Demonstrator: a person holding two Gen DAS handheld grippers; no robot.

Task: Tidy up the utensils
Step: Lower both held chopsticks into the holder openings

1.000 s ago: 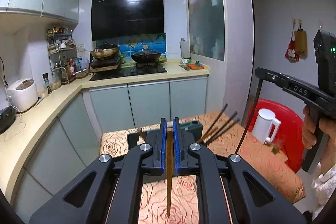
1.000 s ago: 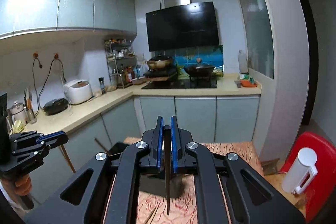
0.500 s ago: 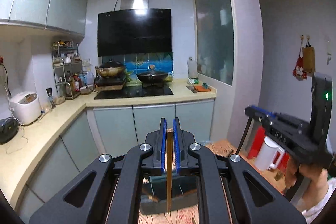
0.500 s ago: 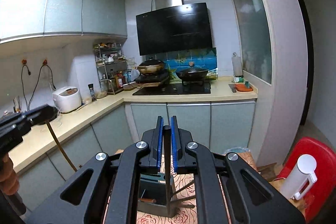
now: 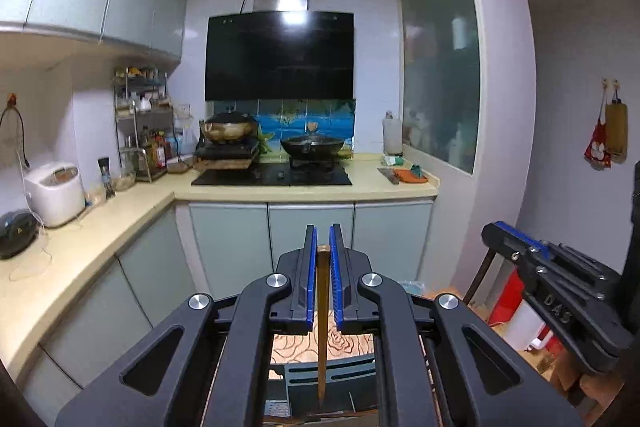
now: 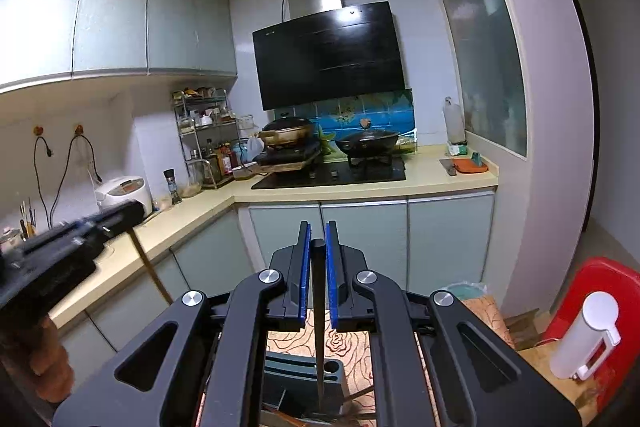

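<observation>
My left gripper (image 5: 322, 247) is shut on a brown wooden chopstick (image 5: 322, 327) that hangs straight down, its tip just above the grey-green utensil holder (image 5: 332, 375) on the patterned tablecloth (image 5: 304, 341). My right gripper (image 6: 318, 243) is shut on a dark chopstick (image 6: 319, 327), also hanging down, its tip at the same holder (image 6: 296, 367). The right gripper shows at the right of the left wrist view (image 5: 560, 291); the left gripper shows blurred at the left of the right wrist view (image 6: 60, 251). More sticks lie in the holder's bottom.
Kitchen counter (image 5: 80, 239) runs along the left and back with a rice cooker (image 5: 54, 193), spice rack and stove with pans (image 5: 312, 147). A white jug (image 6: 584, 331) stands on a red stool (image 6: 604, 291) at the right.
Both grippers have risen and tilted up over the holder, each keeping its chopstick. The holder now lies right under the stick tips; the right gripper has drawn closer to the left.
</observation>
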